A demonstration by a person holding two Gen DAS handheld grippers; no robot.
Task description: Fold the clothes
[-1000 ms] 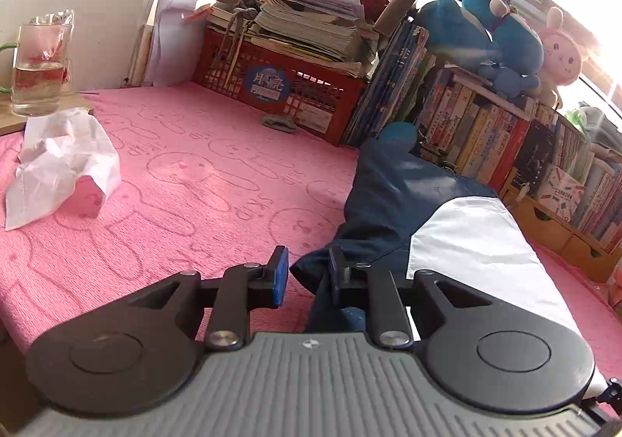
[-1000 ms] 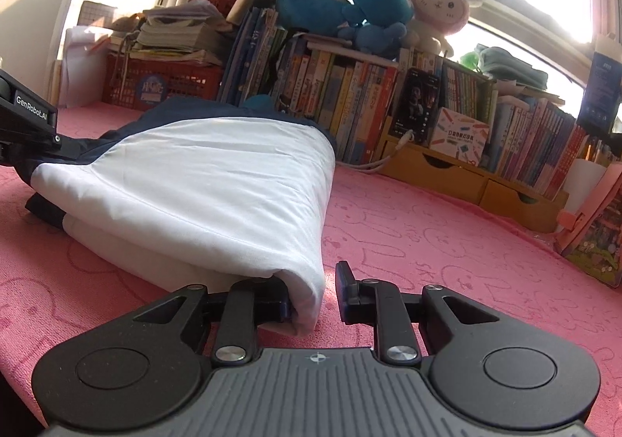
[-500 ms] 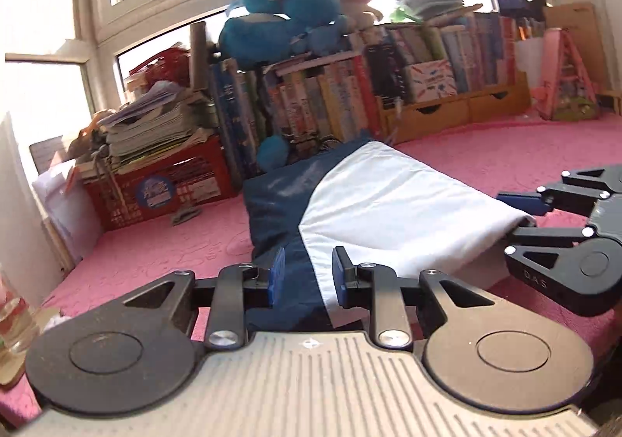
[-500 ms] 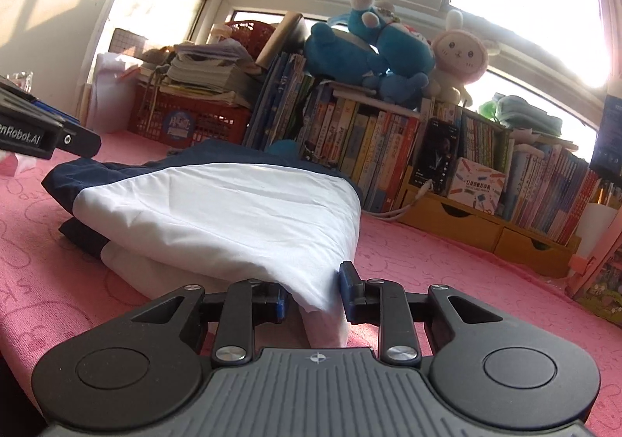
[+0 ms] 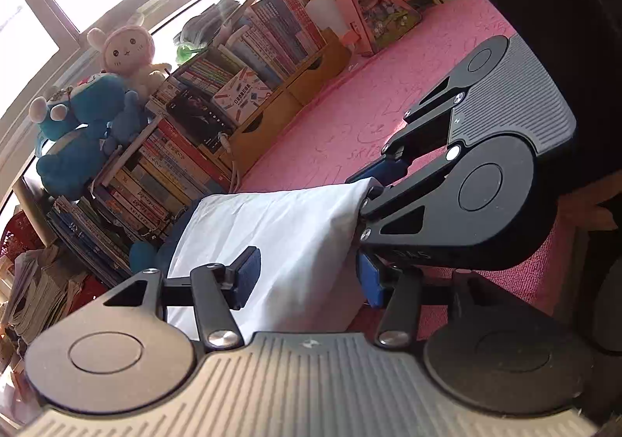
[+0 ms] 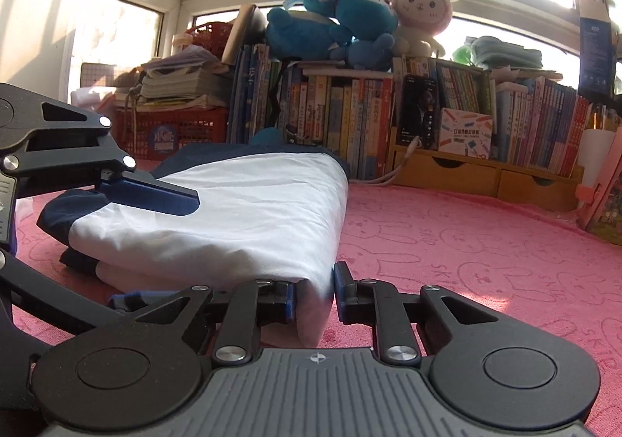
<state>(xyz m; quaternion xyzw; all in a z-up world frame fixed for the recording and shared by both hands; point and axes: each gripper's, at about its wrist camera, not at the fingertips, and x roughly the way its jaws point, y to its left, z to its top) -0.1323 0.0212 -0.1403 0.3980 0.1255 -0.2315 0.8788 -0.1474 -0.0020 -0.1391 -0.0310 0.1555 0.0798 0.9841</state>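
Lying lengthwise away from both tools, the folded garment [image 6: 233, 211] sits between the left tool [image 5: 307, 277], whose blue-padded jaws have just been opening and stand apart astride its near white edge; the right tool [image 6: 313, 299] is clenched on the near corner beside it.

Left gripper [image 5: 307, 279] jaws just opened around white garment [image 5: 280, 239] (untouched); right gripper [image 5: 369, 190] pinches it.

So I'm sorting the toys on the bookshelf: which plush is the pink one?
The rabbit plush, pink-hooded with upright ears, at the right end; the plushes beside it are blue.
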